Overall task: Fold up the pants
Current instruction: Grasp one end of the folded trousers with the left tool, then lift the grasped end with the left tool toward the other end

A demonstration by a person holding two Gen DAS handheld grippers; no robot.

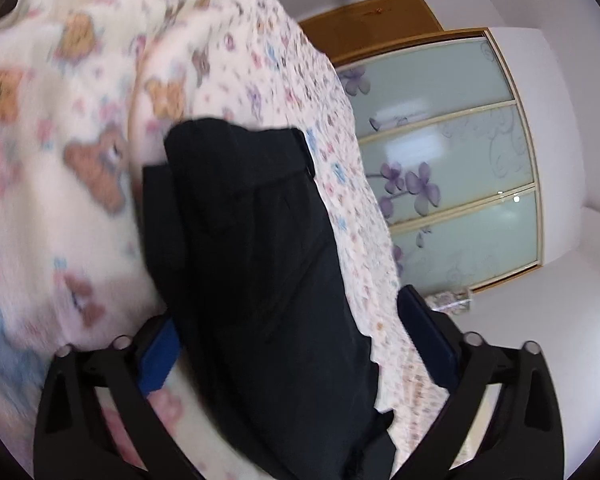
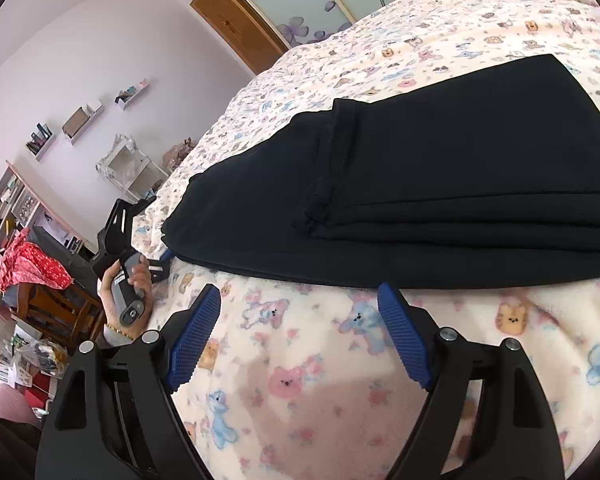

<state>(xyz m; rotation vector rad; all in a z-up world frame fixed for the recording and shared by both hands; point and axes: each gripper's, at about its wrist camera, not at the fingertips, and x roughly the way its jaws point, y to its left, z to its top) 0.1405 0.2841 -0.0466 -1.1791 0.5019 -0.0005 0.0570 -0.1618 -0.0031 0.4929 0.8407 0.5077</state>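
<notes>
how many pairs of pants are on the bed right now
1. The black pants lie folded in layers on the teddy-bear blanket, ahead of the open right gripper. Nothing else dark shows, though part of the bed is out of view.

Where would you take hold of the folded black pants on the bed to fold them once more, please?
Probably the narrow end of the black pants by the left gripper, coming from that side: its open jaws already straddle that end, and the layers lie flat and stacked on the blanket.
</notes>
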